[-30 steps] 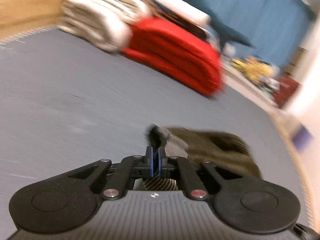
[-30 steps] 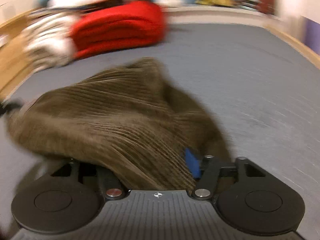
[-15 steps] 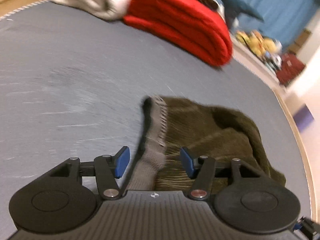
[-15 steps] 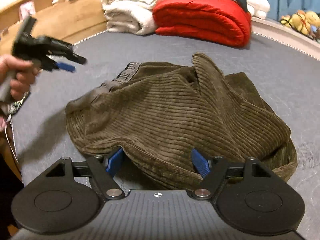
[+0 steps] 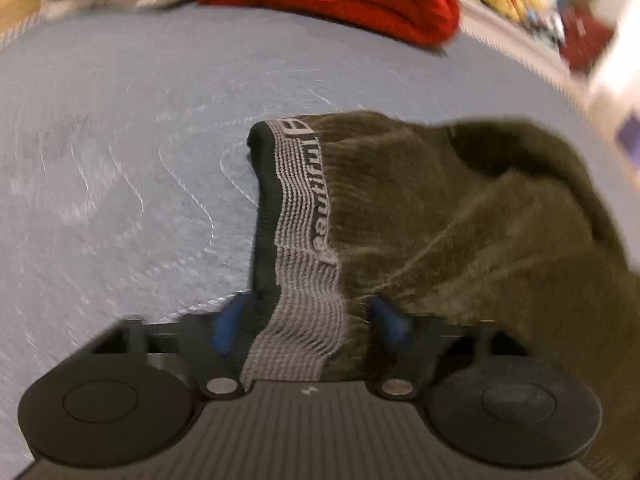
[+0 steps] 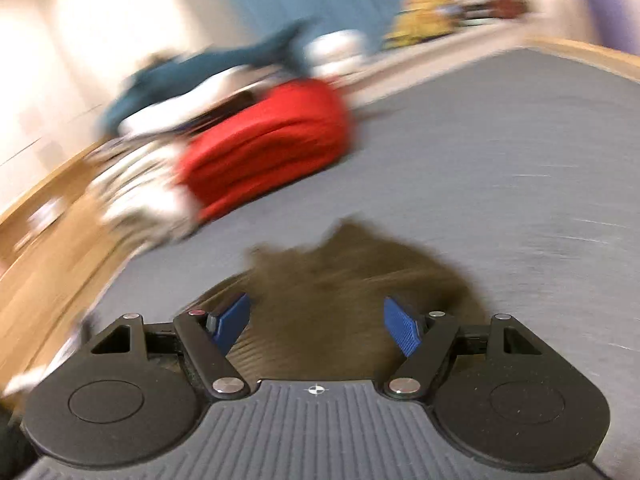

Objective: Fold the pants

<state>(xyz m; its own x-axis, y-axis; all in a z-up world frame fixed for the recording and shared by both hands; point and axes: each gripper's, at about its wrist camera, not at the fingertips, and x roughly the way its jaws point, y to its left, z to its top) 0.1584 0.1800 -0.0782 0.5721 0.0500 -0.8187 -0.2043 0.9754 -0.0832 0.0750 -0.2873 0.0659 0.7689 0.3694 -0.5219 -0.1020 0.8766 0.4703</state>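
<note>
Crumpled olive-brown corduroy pants (image 5: 460, 220) lie on the grey mat (image 5: 120, 160). Their grey-and-black elastic waistband (image 5: 304, 200) runs from the middle of the left wrist view down between the blue pads of my left gripper (image 5: 306, 320). Its jaws are closing around the band with small gaps still showing at the sides. The right wrist view is blurred and tilted. There my right gripper (image 6: 316, 324) stands open just above the near part of the pants (image 6: 348, 264), with nothing pinched between its fingers.
A folded red blanket (image 6: 268, 148) and folded white cloth (image 6: 140, 192) sit at the mat's far side, with a teal item (image 6: 200, 76) stacked on top. A wooden rim (image 6: 48, 260) borders the mat on the left. Yellow toys (image 6: 424, 20) lie beyond.
My left gripper opened from shut and dropped onto the pants, so the waistband now lies between its jaws. My right gripper came off the corduroy fabric, drew back and rolled.
</note>
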